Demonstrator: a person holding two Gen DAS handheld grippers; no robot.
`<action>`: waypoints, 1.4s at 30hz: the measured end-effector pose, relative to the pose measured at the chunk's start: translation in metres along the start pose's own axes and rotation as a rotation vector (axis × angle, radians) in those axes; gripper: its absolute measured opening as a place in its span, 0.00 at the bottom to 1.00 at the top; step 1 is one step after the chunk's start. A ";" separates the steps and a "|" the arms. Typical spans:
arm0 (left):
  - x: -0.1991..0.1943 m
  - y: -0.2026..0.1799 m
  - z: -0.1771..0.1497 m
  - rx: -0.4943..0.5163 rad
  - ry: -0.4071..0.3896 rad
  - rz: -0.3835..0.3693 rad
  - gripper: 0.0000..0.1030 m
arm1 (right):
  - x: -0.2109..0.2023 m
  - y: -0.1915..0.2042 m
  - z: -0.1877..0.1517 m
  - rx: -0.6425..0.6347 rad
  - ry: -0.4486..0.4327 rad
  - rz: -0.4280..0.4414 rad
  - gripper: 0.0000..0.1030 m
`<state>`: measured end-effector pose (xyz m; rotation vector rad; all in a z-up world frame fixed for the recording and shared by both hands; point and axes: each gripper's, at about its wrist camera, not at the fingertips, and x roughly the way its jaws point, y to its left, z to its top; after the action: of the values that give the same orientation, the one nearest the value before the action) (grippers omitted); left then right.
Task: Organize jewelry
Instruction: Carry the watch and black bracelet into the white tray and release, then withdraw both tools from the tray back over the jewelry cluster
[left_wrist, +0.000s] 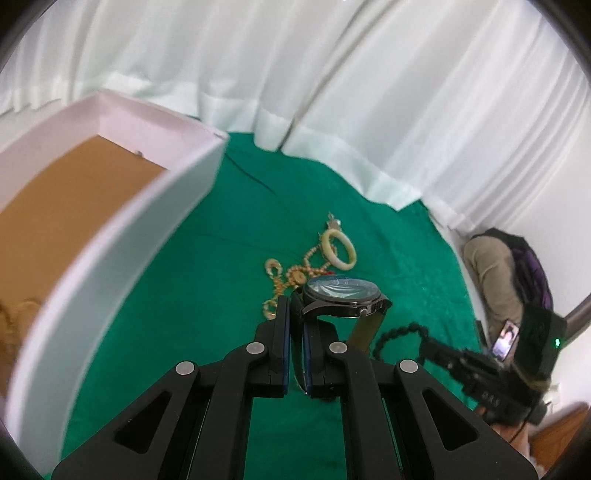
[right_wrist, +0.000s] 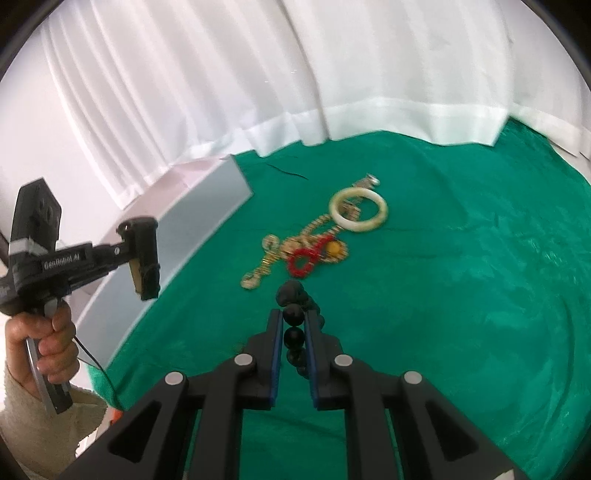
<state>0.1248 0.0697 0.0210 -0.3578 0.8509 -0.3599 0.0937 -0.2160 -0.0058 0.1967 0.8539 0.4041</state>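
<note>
My left gripper (left_wrist: 295, 306) is shut on the strap of a dark wristwatch (left_wrist: 343, 293) and holds it above the green cloth (left_wrist: 221, 258). My right gripper (right_wrist: 293, 315) is shut on a black bead bracelet (right_wrist: 293, 314), also seen in the left wrist view (left_wrist: 397, 332). On the cloth lie a cream bangle (right_wrist: 358, 208), a red bead bracelet (right_wrist: 306, 260) and gold bead strands (right_wrist: 273, 254). The bangle (left_wrist: 338, 248) and gold strands (left_wrist: 291, 277) show beyond the watch. A white box (left_wrist: 110, 206) with a brown floor stands at the left.
The white box (right_wrist: 207, 206) lies left of the jewelry pile. My left gripper (right_wrist: 144, 258) shows at the left in the right wrist view. White curtains (right_wrist: 295, 74) hang behind the table. A bag (left_wrist: 517, 266) sits past the table's right edge.
</note>
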 end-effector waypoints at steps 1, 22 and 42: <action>-0.015 0.005 0.004 -0.003 -0.016 0.007 0.04 | -0.002 0.009 0.008 -0.016 -0.002 0.024 0.12; -0.087 0.212 0.016 -0.201 -0.023 0.436 0.04 | 0.166 0.288 0.119 -0.372 0.158 0.352 0.12; -0.091 0.144 -0.013 0.033 -0.165 0.579 0.88 | 0.062 0.260 0.093 -0.480 -0.138 0.116 0.77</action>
<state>0.0826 0.2347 0.0095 -0.0967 0.7473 0.1916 0.1315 0.0456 0.0964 -0.1705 0.5911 0.6834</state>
